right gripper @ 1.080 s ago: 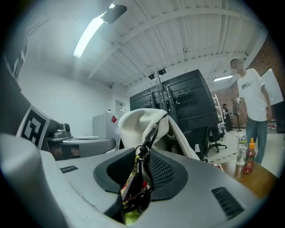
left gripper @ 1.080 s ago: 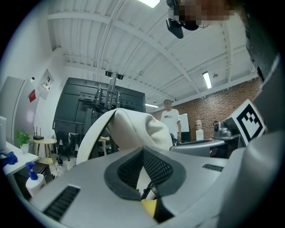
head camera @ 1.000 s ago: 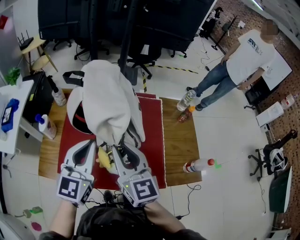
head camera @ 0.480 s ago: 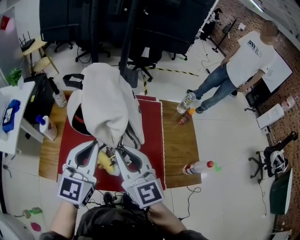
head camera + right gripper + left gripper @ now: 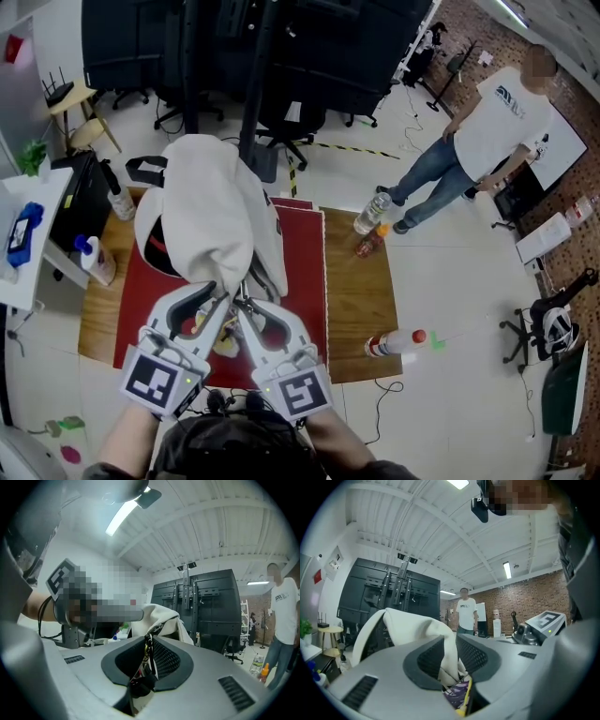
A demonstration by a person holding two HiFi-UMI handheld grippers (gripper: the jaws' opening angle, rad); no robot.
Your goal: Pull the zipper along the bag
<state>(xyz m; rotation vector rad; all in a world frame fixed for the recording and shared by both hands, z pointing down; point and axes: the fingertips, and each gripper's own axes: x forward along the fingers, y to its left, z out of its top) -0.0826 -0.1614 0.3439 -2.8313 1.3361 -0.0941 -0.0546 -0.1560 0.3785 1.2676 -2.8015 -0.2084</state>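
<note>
**Item: bag** (image 5: pixel 211 206). Cream fabric, lying on the red mat (image 5: pixel 302 281) on the tabletop (image 5: pixel 361 300), its near end right at your two tools.

**Left hand-held gripper** (image 5: pixel 450 644). Jaws opening. A fold of bag fabric hangs loose between them, no longer pinched.

**Right hand-held gripper** (image 5: pixel 149 645). Jaws closing onto the zipper pull (image 5: pixel 148 660), pads against it.

**Progress.** Early, by the look of it. You have the pull in hand, but the bag's mouth gapes dark at its left side, and the run along the track appears yet to be made.
</note>
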